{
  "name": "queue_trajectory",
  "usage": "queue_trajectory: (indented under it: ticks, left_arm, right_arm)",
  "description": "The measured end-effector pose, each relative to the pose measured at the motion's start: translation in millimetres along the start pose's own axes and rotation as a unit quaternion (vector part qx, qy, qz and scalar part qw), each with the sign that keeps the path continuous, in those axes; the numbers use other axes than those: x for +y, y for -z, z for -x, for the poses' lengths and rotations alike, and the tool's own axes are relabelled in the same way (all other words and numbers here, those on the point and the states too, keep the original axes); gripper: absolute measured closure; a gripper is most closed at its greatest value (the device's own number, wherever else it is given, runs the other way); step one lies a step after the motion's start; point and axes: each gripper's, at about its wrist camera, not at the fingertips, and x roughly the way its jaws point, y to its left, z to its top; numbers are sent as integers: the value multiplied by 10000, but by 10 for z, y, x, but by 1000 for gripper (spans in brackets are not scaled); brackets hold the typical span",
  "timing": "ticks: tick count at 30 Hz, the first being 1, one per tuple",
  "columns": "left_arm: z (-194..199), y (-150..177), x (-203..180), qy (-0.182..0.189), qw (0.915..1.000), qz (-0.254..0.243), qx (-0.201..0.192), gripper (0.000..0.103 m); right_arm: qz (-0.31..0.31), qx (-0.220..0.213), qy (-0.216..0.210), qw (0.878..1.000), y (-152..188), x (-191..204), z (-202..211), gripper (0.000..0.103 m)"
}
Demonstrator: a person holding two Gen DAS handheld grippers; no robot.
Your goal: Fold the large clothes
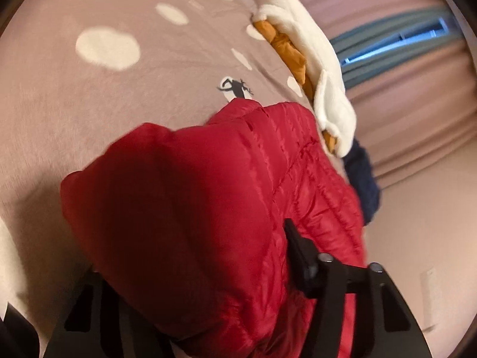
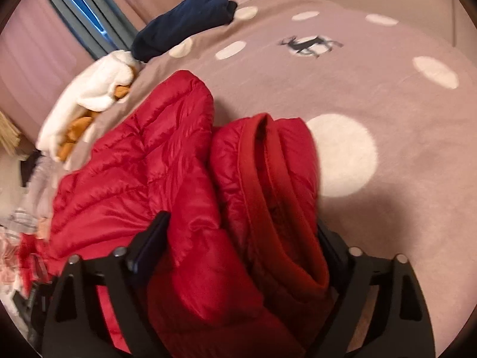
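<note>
Red quilted jacket lies bunched on the spotted pink blanket near its left edge, both tongs biting into it. Right gripper straddles a thick double fold including the collar band, jaws wide, both pads against fabric, so pinching the jacket. Left gripper: one finger presses on the quilting, the other is buried under the puffy mass, so it looks like a pinch but I can't confirm the hidden side.

Risks: shell is slick and puffy, so a layer may slide out of the wide right grip when lifted; the fold could spring open from trapped air; the left tongs may have only the outer layer; the sleeve could drag unevenly.

Right view shows the collar and the two separate lobes, plus clutter off the left edge. Left view hides the collar but shows the white fleece with the orange lining lying close beyond the jacket, and the navy garment at the blanket's edge
</note>
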Motion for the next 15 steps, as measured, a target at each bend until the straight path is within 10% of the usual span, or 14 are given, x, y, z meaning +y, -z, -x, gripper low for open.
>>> queue_trajectory:
  ticks: [15]
  left_arm:
    - [851, -216, -363, -25, 9892, -1043, -1031, 65]
  right_arm:
    - [1774, 128, -358, 9834, 293, 942, -298, 41]
